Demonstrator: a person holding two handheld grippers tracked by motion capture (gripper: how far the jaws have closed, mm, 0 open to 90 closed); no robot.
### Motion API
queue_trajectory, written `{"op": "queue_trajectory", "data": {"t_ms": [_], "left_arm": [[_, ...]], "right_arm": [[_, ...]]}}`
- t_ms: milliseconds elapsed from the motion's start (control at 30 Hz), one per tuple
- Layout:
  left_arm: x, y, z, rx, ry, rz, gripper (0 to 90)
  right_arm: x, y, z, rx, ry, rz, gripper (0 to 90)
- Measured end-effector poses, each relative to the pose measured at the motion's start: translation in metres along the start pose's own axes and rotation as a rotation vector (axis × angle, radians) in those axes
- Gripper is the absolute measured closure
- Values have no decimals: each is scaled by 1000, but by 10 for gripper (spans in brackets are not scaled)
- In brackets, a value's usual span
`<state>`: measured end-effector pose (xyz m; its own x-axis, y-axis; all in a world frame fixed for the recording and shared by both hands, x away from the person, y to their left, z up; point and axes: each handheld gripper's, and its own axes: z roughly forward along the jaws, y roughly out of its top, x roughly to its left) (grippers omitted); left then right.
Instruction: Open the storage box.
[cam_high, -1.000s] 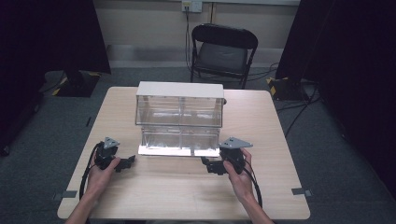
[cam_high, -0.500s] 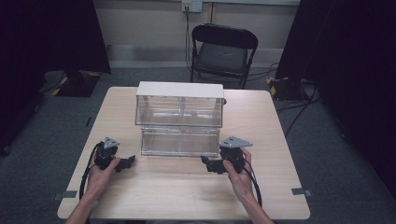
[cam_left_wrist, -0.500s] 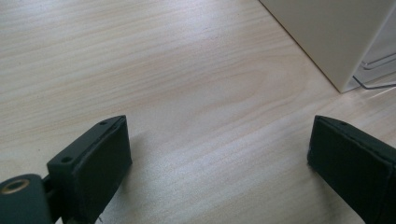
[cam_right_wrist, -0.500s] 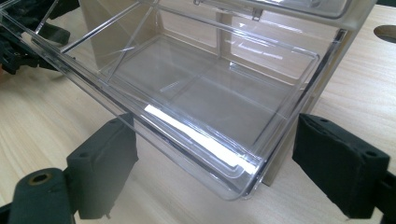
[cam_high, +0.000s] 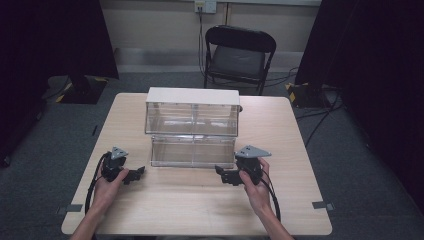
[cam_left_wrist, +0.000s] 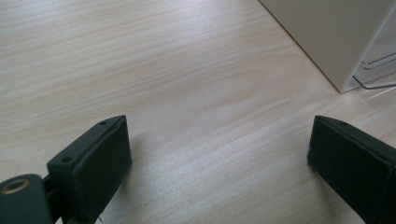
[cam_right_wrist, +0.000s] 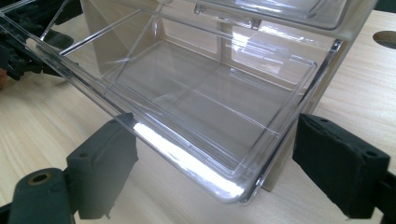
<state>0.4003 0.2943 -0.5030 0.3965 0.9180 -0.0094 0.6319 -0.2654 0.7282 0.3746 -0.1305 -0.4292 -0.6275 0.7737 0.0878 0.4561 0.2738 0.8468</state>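
Cabinet: a white-topped drawer cabinet (cam_high: 192, 111) with clear fronts stands upright at the middle of the pale wooden desk (cam_high: 150, 205).
Lower drawer: a clear plastic drawer (cam_high: 193, 150) is pulled out toward the person, level, its divided interior empty.
Upper drawers: a row of clear drawers (cam_high: 192, 118) sits pushed in.

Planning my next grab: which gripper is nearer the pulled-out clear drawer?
Right. The right gripper sits just off the front right corner of the clear drawer, open jaws flanking that corner in its own view. The left gripper rests farther off, past the drawer's left end.
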Motion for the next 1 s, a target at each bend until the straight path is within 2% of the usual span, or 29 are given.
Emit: {"op": "queue_trajectory", "data": {"t_ms": [833,1000], "left_arm": [[0,0,0,0,0,0,56],[0,0,0,1,0,2,56]], "right_arm": [[1,6,-3,4,-2,-11,132],[2,8,-6,-5,-4,4,132]]}}
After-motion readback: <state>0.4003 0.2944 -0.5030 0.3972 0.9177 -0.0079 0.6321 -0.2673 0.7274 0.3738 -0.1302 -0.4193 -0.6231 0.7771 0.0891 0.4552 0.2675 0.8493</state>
